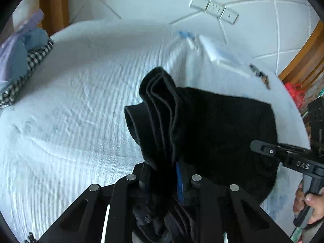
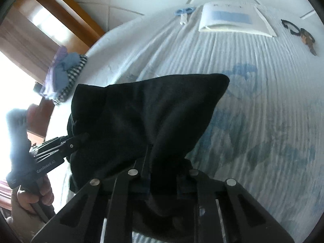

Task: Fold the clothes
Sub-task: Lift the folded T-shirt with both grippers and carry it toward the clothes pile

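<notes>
The black garment (image 1: 218, 125) is a soft, matte piece of cloth with no print visible, its exact kind hard to tell. It is gathered up from the bed, not lying flat. In the left wrist view one edge is bunched into several upright pleats, stacked close together, with a rolled hem curling out to the left of them and a thin blue strip showing low among the folds. From there the cloth spreads right as a broad dark sheet, sagging toward the bedcover. In the right wrist view the black garment (image 2: 145, 117) rises in a tented shape, one rounded corner pointing up and right, creases running down to a pinched point below.
</notes>
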Tool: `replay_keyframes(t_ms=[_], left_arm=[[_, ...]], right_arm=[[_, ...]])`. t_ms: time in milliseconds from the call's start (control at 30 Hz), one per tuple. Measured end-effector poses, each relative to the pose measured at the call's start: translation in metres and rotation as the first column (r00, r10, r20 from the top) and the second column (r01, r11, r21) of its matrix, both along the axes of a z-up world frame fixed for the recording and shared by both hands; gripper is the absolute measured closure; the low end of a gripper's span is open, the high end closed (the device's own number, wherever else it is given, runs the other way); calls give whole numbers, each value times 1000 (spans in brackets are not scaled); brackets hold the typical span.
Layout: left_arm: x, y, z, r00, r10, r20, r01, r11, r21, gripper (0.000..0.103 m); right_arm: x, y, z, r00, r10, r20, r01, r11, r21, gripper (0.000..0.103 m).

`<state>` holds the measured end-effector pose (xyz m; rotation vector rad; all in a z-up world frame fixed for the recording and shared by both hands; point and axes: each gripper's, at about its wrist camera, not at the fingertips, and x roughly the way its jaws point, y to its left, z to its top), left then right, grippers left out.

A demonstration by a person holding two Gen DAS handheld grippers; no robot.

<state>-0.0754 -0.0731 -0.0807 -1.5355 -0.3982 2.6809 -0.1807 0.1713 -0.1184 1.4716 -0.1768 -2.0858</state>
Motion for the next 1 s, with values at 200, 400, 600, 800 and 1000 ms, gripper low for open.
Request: replay_keyframes(t_ms=[200, 400, 600, 800, 1000], left_arm=[[29, -3, 63, 995, 9, -101, -13, 999, -34, 85], [48, -48, 87, 994, 82, -79, -89, 991, -97, 85], [63, -148, 99, 991, 111, -79, -119, 987, -109, 85], [48, -288, 127, 992, 96, -78, -107, 984, -142, 85], [-5, -414, 164, 995, 80, -67, -94, 965, -244, 85]], right_arm=[[21, 7, 66, 991, 45, -124, -57, 994, -91, 89], [29, -36, 90, 980, 130, -154, -146, 984, -99, 89], [30, -126, 93, 969, 197, -147, -213, 972, -101, 89], [17, -254, 104, 964, 218, -155, -240, 960, -145, 89], [-18, -370, 133, 964, 214, -160, -247, 942, -227, 89]])
